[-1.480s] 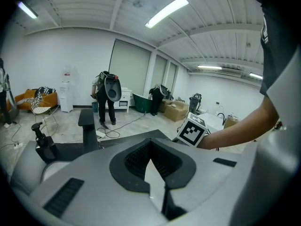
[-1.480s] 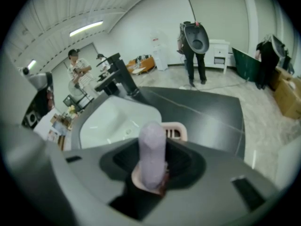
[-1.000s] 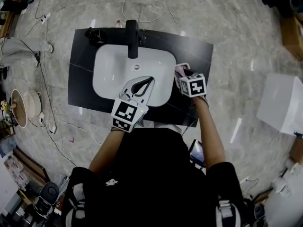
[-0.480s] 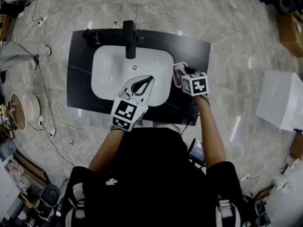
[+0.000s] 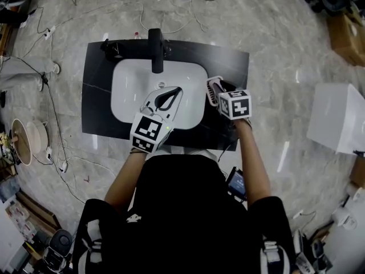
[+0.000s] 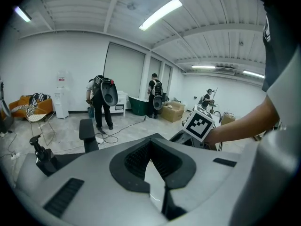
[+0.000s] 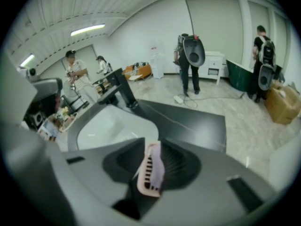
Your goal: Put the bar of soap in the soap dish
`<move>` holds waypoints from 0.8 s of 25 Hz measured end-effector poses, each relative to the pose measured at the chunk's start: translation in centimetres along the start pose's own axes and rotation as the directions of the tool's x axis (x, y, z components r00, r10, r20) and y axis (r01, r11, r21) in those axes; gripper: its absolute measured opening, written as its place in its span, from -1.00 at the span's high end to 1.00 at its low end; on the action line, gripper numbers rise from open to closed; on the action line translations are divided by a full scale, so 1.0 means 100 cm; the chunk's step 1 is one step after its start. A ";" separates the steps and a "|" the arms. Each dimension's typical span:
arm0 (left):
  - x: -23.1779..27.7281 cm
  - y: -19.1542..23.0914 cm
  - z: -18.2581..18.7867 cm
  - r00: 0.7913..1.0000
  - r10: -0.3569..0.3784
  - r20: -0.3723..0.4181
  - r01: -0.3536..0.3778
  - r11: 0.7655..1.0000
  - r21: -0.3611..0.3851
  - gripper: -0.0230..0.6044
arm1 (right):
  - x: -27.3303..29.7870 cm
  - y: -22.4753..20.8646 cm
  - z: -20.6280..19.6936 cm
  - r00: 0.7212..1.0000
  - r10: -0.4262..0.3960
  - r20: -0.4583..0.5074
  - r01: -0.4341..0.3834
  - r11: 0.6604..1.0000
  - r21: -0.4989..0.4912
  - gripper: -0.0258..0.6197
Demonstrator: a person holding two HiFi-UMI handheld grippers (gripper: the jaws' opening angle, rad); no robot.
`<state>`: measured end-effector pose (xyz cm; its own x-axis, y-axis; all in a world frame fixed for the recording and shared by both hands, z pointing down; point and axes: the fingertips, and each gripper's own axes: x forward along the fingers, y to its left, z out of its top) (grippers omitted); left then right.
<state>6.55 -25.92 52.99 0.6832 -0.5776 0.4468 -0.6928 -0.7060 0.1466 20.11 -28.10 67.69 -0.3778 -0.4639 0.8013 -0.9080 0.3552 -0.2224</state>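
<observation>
A pink slatted soap dish (image 7: 150, 173) stands on its edge between the jaws of my right gripper (image 7: 153, 166), clear of the black counter (image 7: 197, 121). A pale lilac piece lies against its inner face; I cannot tell whether it is the soap bar. The jaws are closing on the dish. In the head view the dish (image 5: 212, 90) shows just right of the white basin (image 5: 128, 90), ahead of the right gripper (image 5: 220, 91). My left gripper (image 5: 174, 93) hangs over the basin, fingertips together, nothing in it (image 6: 150, 145).
A black faucet (image 5: 155, 50) stands behind the basin. The counter (image 5: 97, 96) ends near my body. Cables trail over the marble floor, and a white box (image 5: 336, 119) sits at the right. Several people stand far back in the room (image 7: 190, 60).
The right gripper has risen a little with the pink dish, which now stands tilted on edge between the jaws. The left gripper stays over the basin.
</observation>
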 end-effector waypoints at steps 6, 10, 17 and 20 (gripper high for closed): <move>-0.011 0.003 0.014 0.999 -0.009 0.030 0.008 0.999 0.033 0.86 | -0.037 0.013 0.028 0.990 -0.033 0.139 0.029 0.999 0.029 0.74; -0.021 0.001 0.030 0.998 -0.022 0.059 0.018 0.998 0.060 0.86 | -0.072 0.018 0.047 0.968 -0.092 0.235 0.086 0.996 0.037 0.79; -0.035 -0.007 0.045 0.994 -0.052 0.098 0.042 0.994 0.103 0.86 | -0.126 0.038 0.071 0.918 -0.157 0.364 0.156 0.987 0.032 0.81; -0.042 -0.008 0.051 0.992 -0.056 0.112 0.042 0.991 0.126 0.86 | -0.148 0.055 0.085 0.890 -0.156 0.428 0.166 0.986 0.014 0.81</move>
<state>5.40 -24.99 46.48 0.7424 -0.5794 0.3364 -0.6290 -0.7756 0.0523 19.22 -26.17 49.88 -0.2725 -0.8158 0.5101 -0.9605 0.2620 -0.0941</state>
